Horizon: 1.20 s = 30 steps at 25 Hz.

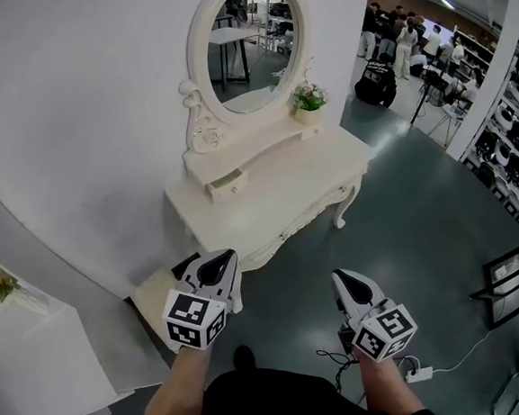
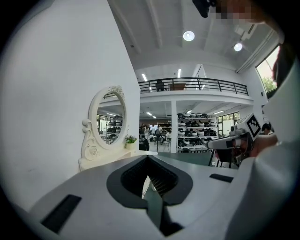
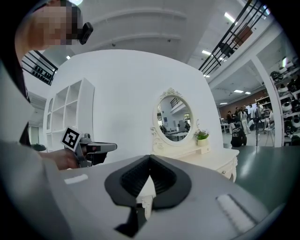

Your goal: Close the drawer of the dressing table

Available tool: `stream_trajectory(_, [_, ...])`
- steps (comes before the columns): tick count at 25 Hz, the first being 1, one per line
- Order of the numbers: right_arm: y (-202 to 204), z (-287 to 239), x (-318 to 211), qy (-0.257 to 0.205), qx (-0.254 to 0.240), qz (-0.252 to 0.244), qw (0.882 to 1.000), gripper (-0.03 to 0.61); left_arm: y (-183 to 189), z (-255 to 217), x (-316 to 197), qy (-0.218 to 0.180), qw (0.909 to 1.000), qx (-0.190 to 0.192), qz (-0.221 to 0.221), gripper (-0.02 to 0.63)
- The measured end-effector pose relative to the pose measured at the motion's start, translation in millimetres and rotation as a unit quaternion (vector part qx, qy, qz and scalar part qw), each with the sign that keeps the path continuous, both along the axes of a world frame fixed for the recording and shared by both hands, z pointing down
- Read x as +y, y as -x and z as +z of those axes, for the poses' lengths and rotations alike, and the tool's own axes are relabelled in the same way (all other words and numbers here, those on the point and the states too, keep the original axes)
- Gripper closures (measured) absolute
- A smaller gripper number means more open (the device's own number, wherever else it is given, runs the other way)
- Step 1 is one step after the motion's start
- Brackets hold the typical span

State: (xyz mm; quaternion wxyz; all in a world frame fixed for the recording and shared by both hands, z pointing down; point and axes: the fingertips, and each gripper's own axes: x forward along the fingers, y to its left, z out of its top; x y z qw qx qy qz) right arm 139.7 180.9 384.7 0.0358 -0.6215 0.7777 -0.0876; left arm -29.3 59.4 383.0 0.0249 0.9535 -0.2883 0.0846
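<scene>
Head view: the white dressing table [image 1: 267, 192] stands against a white wall [image 1: 72, 128], well ahead of both grippers. Its small drawer [image 1: 229, 185] sits in the raised tier below the oval mirror [image 1: 249, 40], above the counter [image 1: 302, 176], and juts out, open. A flower pot [image 1: 309, 98] stands at the tier's right end. The left gripper [image 1: 213, 267] and right gripper [image 1: 355, 286] are held side by side over the dark floor [image 1: 423, 224], touching nothing.

Left gripper view: the jaws are pressed together with nothing between them. The mirror and dressing table lie ahead to the left, and the right gripper shows at the right.

Right gripper view: the jaws are likewise closed and empty. The dressing table is ahead to the right, and the left gripper shows at the left.
</scene>
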Motion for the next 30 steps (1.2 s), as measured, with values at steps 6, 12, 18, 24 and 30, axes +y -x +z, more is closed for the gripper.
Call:
stream_trajectory(6, [29, 4, -71, 0.015, 0.003, -0.008, 1.0, 0.568, 16, 9, -59, 0.014, 0.9998, 0.001, 0.013, 0.607])
stream_trajectory(12, [52, 11, -122, 0.028, 0.004, -0.02, 0.999, 0.568, 32, 23, -111, 0.034, 0.9994, 0.002, 0.008, 0.607])
stream_trajectory(18, [49, 20, -172, 0.035, -0.003, -0.033, 0.999, 0.568, 28, 29, -154, 0.043, 0.9991, 0.002, 0.003, 0.607])
stream_trajectory(24, [27, 29, -232, 0.036, -0.015, -0.059, 0.997, 0.568, 12, 38, -203, 0.053, 0.9984, -0.007, -0.021, 0.607])
stream_trajectory(30, [-4, 45, -306, 0.056, -0.022, -0.103, 0.993, 0.568, -17, 49, -261, 0.073, 0.9956, -0.018, -0.056, 0.607])
